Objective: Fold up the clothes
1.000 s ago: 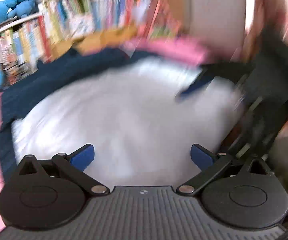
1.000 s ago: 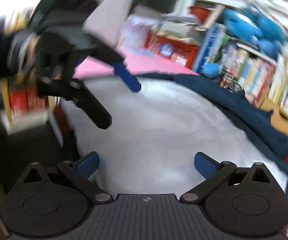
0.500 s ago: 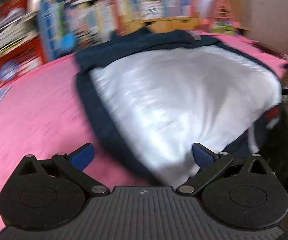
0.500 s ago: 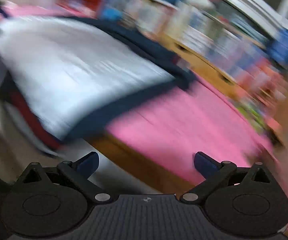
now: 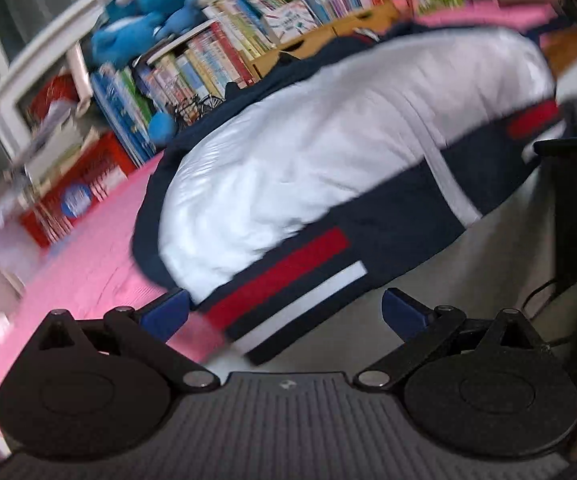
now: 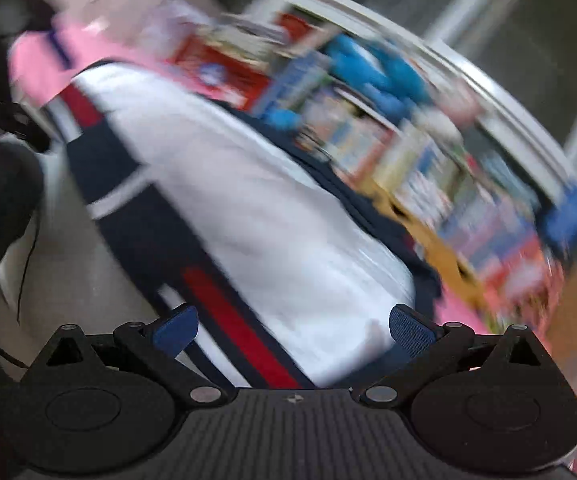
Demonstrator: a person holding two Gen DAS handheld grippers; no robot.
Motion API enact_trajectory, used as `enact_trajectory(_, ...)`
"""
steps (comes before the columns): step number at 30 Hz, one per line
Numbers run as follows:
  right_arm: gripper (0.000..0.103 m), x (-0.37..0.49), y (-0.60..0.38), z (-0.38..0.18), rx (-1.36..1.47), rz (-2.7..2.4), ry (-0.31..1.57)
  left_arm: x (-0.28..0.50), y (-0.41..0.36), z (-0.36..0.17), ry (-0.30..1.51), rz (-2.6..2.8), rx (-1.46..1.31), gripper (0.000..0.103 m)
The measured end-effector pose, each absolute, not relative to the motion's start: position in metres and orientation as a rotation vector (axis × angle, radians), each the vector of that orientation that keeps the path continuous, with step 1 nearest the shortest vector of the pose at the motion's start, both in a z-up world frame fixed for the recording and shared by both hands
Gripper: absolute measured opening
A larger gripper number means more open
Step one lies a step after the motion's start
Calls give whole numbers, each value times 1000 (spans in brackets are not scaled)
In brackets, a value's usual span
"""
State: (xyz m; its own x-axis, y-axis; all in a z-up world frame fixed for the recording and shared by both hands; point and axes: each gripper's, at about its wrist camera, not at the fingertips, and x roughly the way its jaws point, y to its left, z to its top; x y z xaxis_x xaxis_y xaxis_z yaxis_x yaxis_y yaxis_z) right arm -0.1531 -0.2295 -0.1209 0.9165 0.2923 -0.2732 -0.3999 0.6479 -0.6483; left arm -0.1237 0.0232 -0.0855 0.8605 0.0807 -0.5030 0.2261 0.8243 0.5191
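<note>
A pink bed cover (image 5: 88, 256) is seen before crowded bookshelves (image 5: 224, 52), and on it the puffy white and navy jacket with red stripes (image 5: 328, 152) is spread, its hem hanging over the edge. The jacket is judged soft, light and slippery, so the striped hem (image 6: 228, 320) is best taken. The left gripper (image 5: 284, 312) and the right gripper (image 6: 292, 328) are held apart, with nothing between the fingers.

a child's bedroom: crowded bookshelf (image 5: 224, 52), blue plush toy (image 5: 136, 36), pink bedcover (image 5: 84, 264).

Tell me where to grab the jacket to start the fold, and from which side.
Take the jacket by its navy bottom band, at the striped corner hanging off the near edge of the pink table. Come from the near side, probably with the open left gripper: that corner hangs free, so a finger can slip under it, whereas the white middle lies flat.
</note>
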Motion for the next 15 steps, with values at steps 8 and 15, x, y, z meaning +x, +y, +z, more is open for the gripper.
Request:
enact_trajectory(8,103,-160,-174,-159,-976,468,45,-119,23,-61,433,35,549,103)
enact_trajectory(15,103,-163,-173,-138,-920,330,-109,-111,44,15,291,49,334,103)
